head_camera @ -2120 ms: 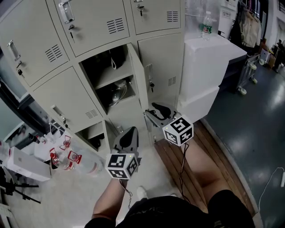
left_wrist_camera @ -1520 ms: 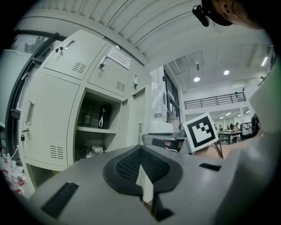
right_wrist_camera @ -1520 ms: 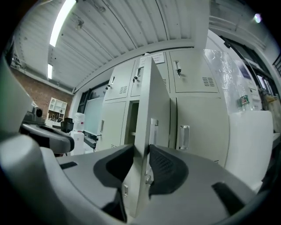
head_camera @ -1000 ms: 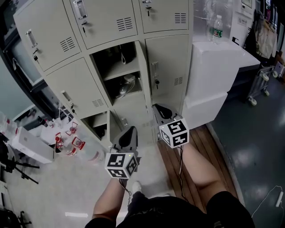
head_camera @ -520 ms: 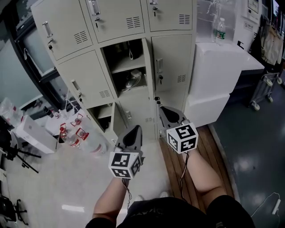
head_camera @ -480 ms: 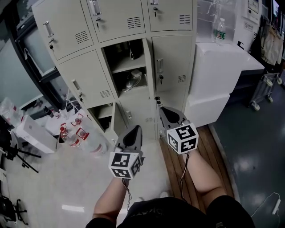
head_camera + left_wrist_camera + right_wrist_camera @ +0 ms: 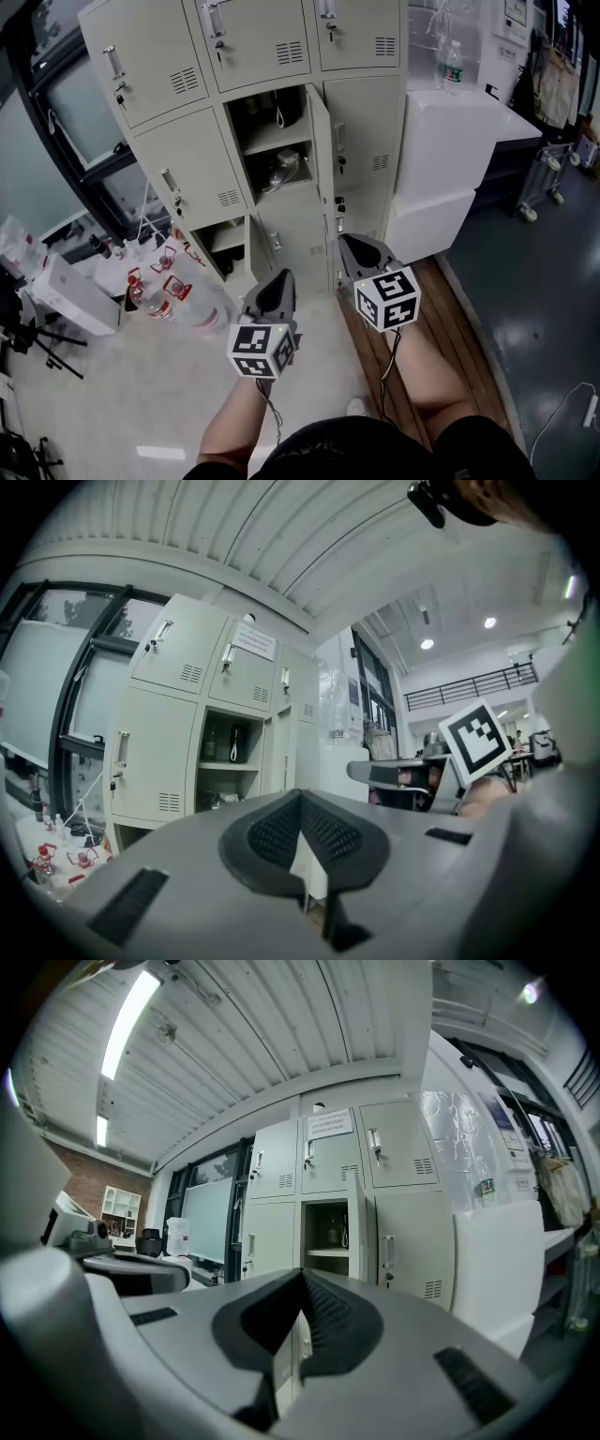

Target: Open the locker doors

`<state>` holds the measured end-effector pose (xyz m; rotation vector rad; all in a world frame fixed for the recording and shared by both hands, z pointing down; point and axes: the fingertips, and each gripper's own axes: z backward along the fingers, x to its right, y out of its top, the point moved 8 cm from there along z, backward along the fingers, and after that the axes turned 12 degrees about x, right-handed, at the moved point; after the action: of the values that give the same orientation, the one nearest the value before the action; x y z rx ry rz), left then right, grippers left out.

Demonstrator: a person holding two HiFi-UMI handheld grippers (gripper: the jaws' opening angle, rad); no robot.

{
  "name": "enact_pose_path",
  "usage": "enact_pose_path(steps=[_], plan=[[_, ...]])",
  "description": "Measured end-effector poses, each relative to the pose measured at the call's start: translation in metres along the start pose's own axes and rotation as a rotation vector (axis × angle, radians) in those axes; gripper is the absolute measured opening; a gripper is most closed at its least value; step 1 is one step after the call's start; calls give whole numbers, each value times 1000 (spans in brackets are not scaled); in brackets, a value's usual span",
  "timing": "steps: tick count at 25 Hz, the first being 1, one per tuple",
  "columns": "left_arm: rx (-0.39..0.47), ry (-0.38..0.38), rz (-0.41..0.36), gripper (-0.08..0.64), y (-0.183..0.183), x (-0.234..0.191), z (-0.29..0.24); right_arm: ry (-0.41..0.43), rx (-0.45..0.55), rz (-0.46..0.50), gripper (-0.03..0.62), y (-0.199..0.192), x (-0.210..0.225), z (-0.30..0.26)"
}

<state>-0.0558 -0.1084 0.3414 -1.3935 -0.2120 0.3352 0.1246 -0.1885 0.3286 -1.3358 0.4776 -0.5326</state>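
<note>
The beige lockers [image 7: 187, 66] stand ahead of me. The middle locker [image 7: 272, 141] is open, its door [image 7: 320, 141] swung out edge-on to the right, with a shelf and dark items inside. A lower left compartment [image 7: 223, 239] also stands open. My left gripper [image 7: 284, 274] is shut and empty, held level short of the lockers. My right gripper [image 7: 345, 239] is shut on nothing, just below the open door and apart from it. The open locker also shows in the left gripper view [image 7: 230, 761] and in the right gripper view [image 7: 330, 1237].
A white cabinet [image 7: 441, 141] stands right of the lockers with a water bottle [image 7: 452, 64] on top. Several bottles [image 7: 155, 291] and a white box [image 7: 70, 295] lie on the floor at the left. Wooden planks [image 7: 450, 309] run along the right.
Both grippers have drawn back from the lockers and stayed shut. The lockers now look a little farther off, and the middle door stands open as before.
</note>
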Motion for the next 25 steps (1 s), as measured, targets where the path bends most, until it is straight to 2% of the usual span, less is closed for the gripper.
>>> enact_pose_path(steps=[9,18,25], plan=[[0,-33,35,-2,7,-18,52,-63,-26,15,0,4,-52,34],[-33,-35,53,-2,-3,-30,94,-71,-54,8,0,-7,-95,51],[9,-47,40,-2,11,-28,110,-69,-41,7,0,1,-109,56]])
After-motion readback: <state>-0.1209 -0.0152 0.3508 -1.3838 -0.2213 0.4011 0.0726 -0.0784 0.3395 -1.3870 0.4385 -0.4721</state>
